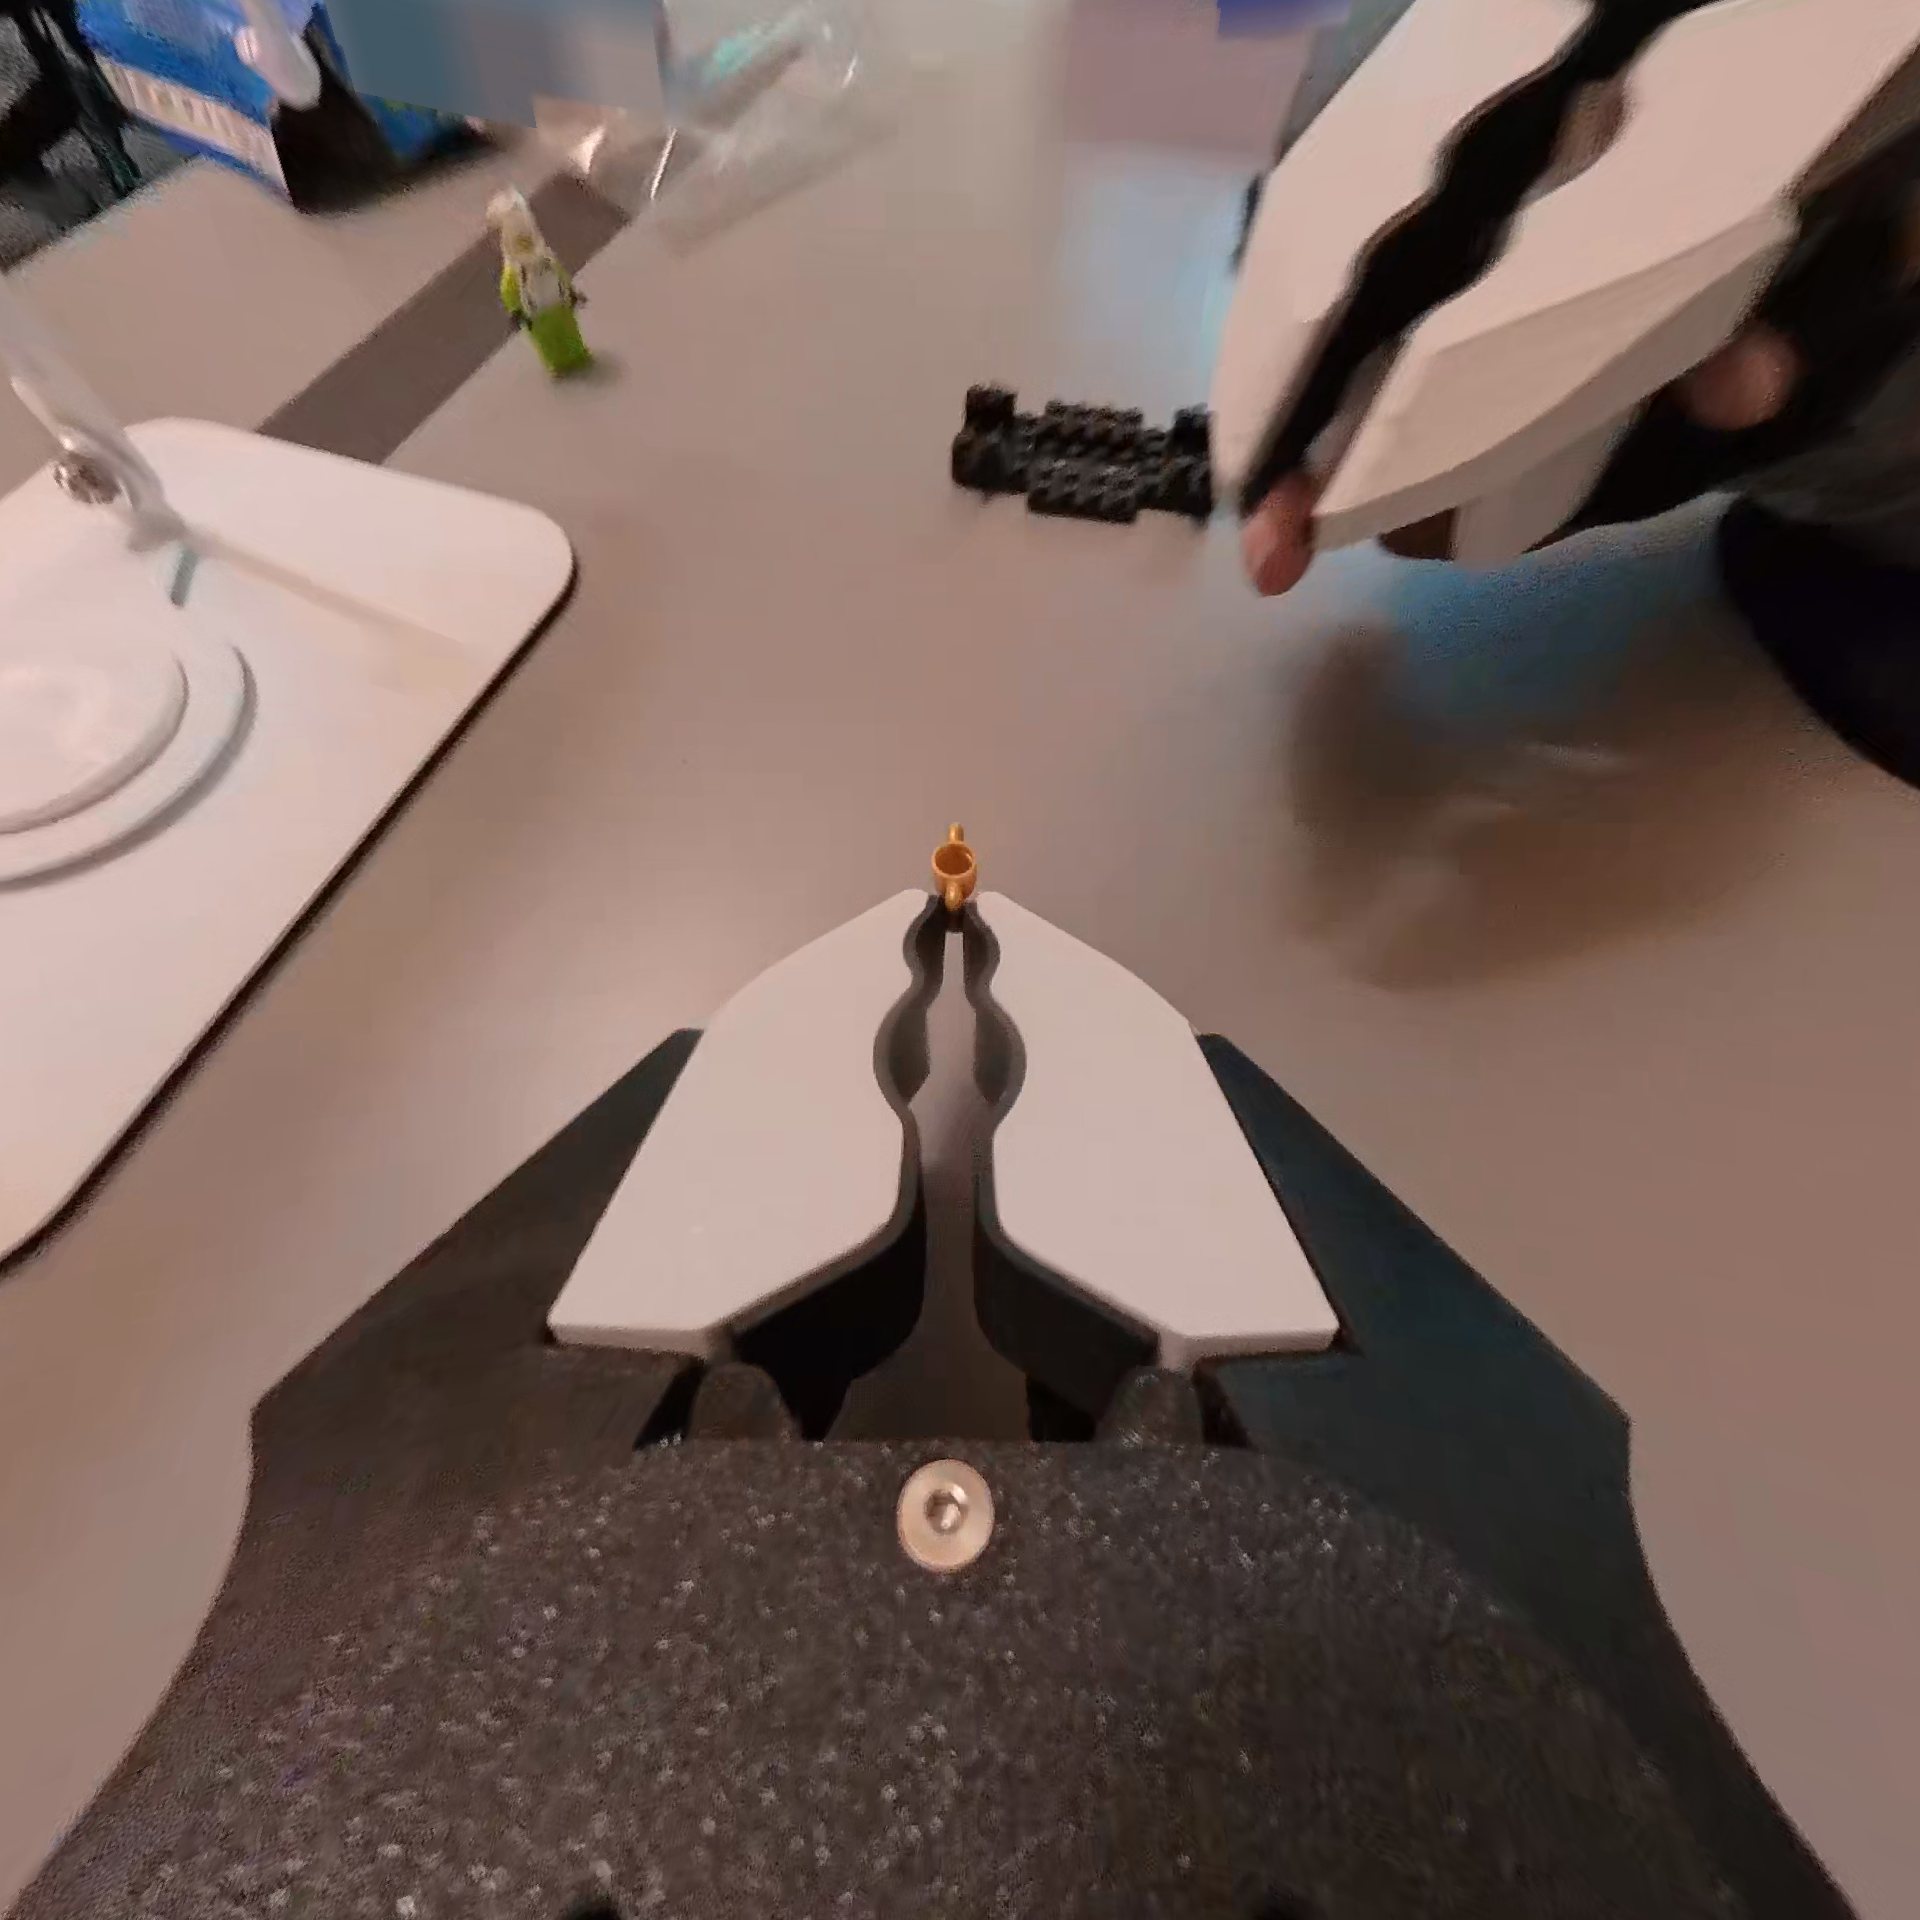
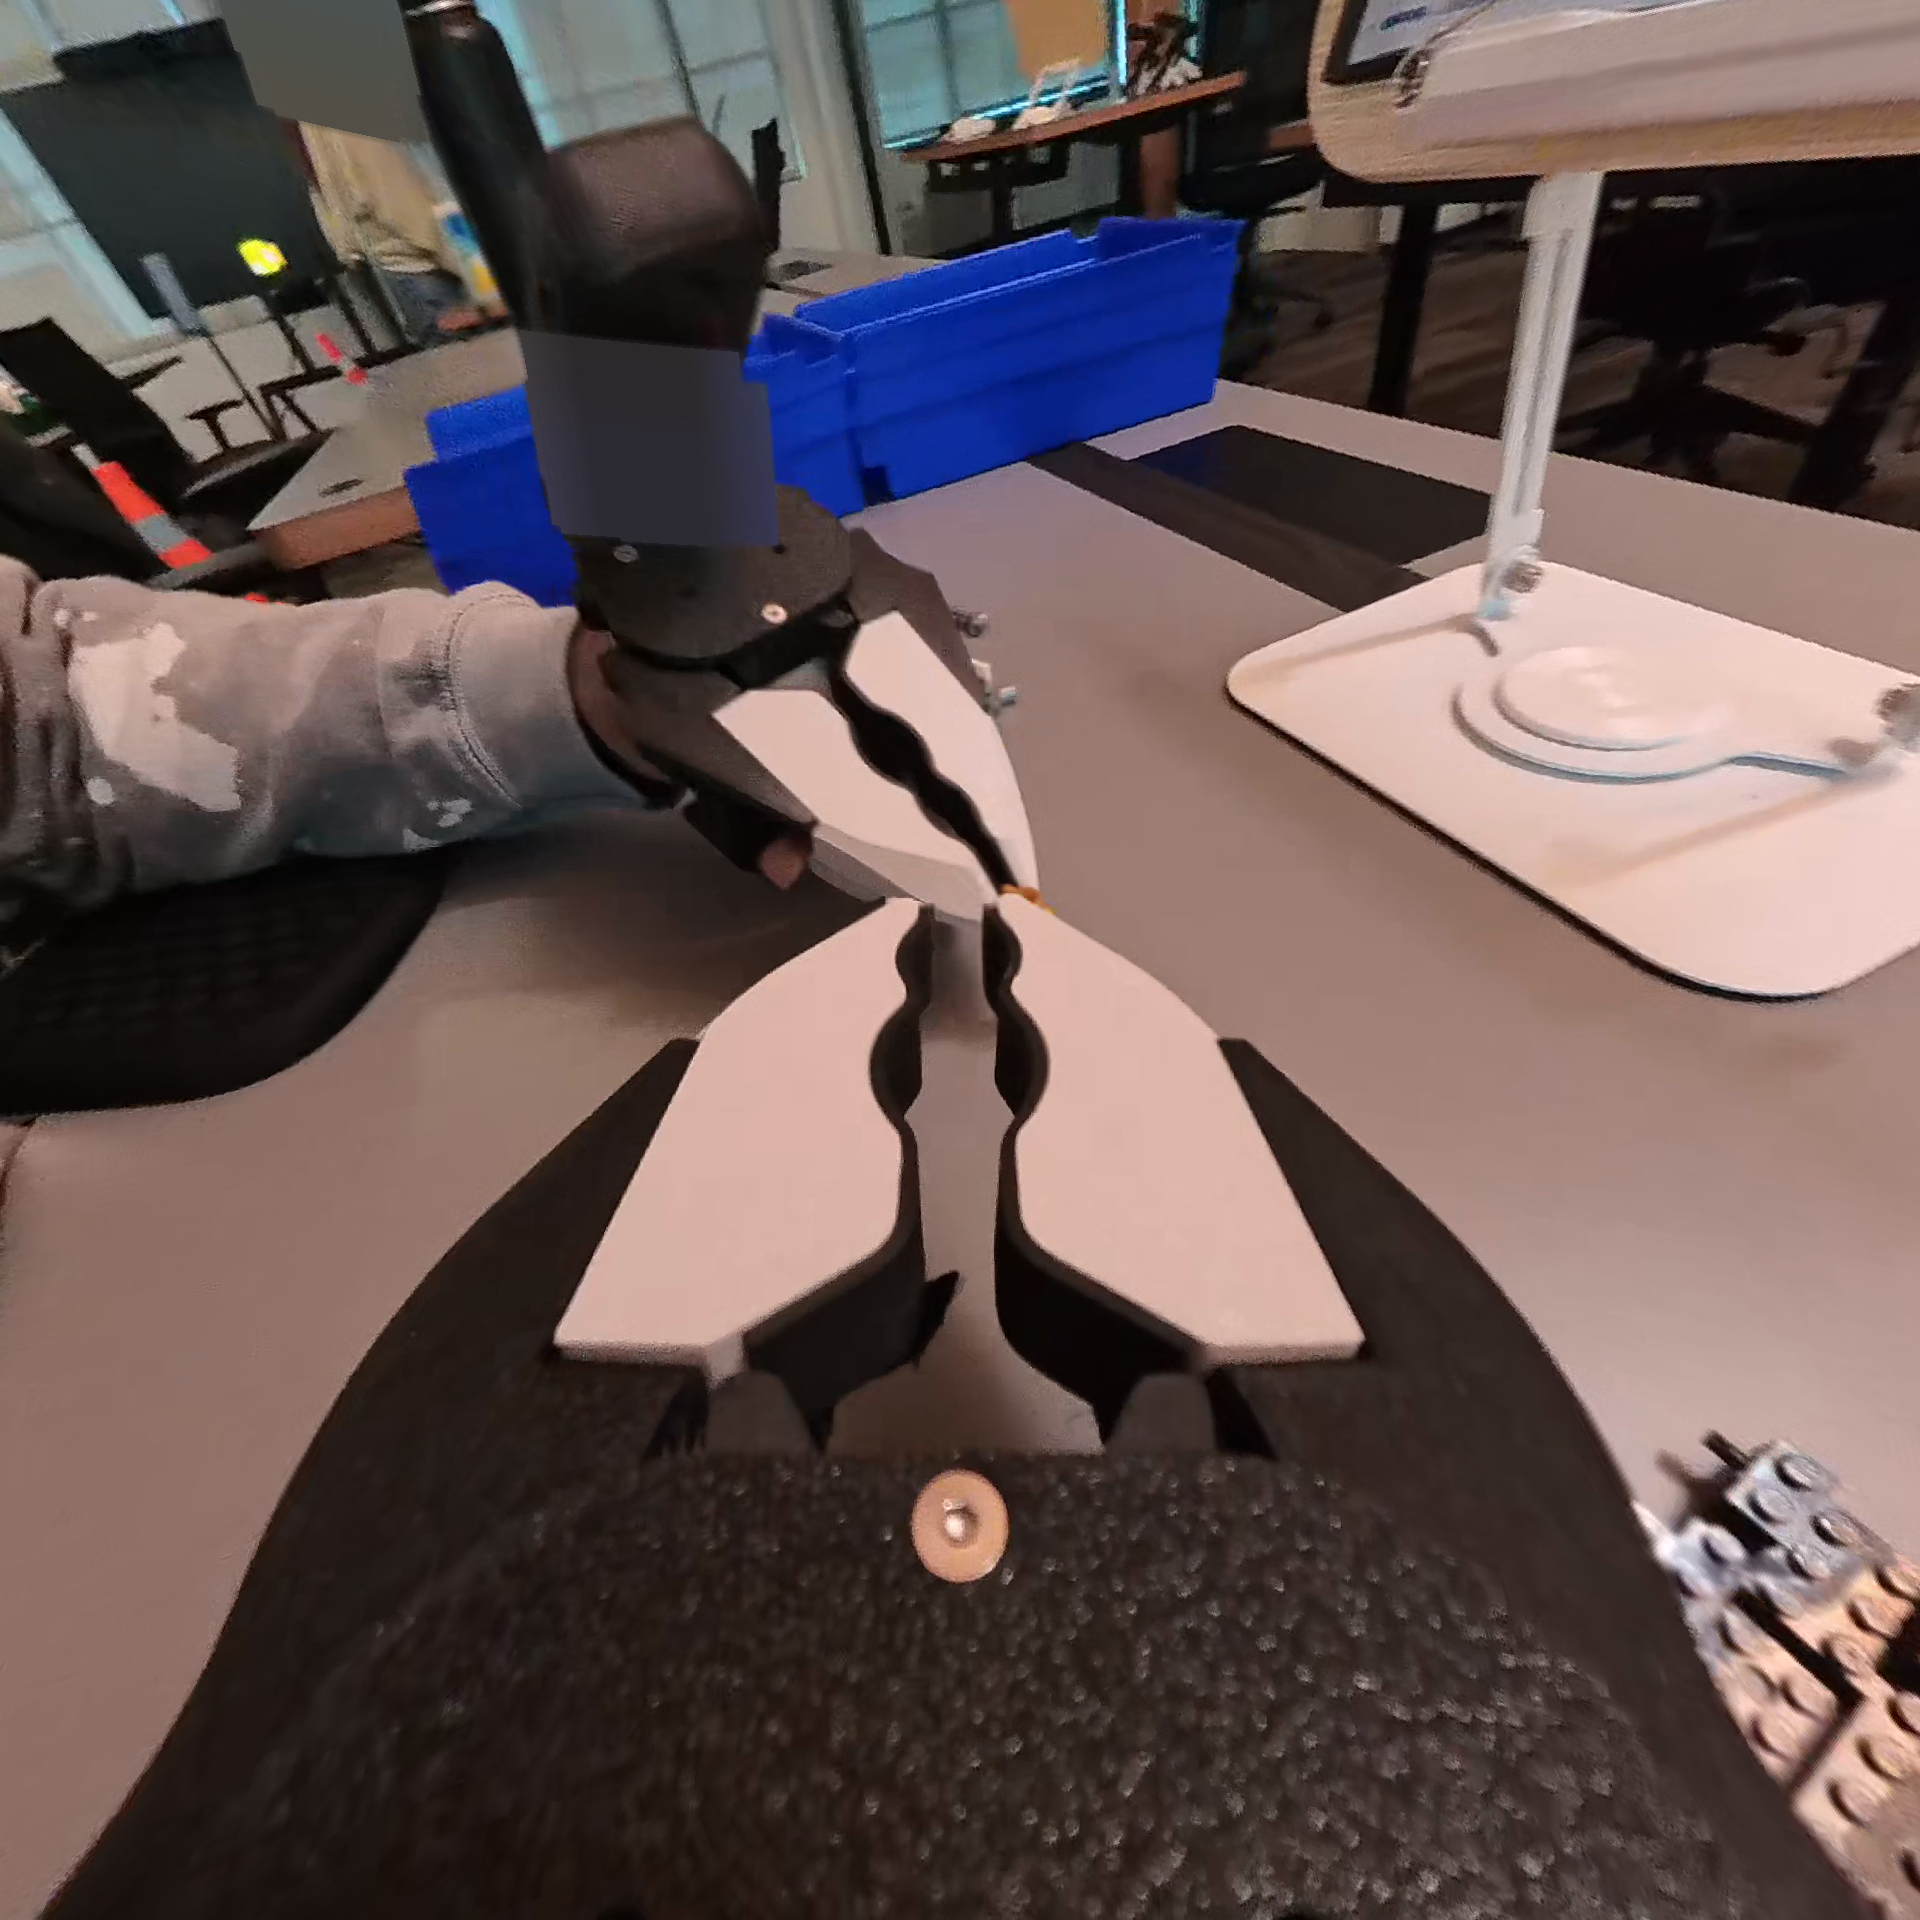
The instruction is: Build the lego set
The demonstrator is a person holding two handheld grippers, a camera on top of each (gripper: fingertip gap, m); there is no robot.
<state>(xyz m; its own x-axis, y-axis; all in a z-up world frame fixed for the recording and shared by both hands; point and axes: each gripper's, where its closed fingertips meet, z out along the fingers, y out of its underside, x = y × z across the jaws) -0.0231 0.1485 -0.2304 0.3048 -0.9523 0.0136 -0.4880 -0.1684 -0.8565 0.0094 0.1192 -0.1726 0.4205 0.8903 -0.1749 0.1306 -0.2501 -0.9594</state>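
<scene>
My left gripper (image 1: 951, 902) is shut on the handle of a tiny gold cup (image 1: 953, 862) and holds it just above the grey table. In the right wrist view the left gripper (image 2: 1013, 883) points down, with the gold piece (image 2: 1027, 891) at its tip. My right gripper (image 2: 958, 909) is empty, its fingers a narrow gap apart, and its tips almost touch the left gripper's tips. It shows blurred at the upper right of the left wrist view (image 1: 1273, 499). A black brick assembly (image 1: 1081, 462) lies on the table beyond; it also shows in the right wrist view (image 2: 1808, 1621).
A lime and white minifigure (image 1: 540, 286) stands at the far left. A white lamp base (image 1: 312, 623) with a thin stand sits on the left; in the right wrist view the base (image 2: 1558, 810) is at the right. Blue bins (image 2: 987, 353) and a clear bag (image 1: 748, 125) lie at the back. The left gripper's tips are roughly 8 cm from the right gripper's. The black brick assembly (image 1: 1081, 462) is about 15 cm from both grippers' fingertips.
</scene>
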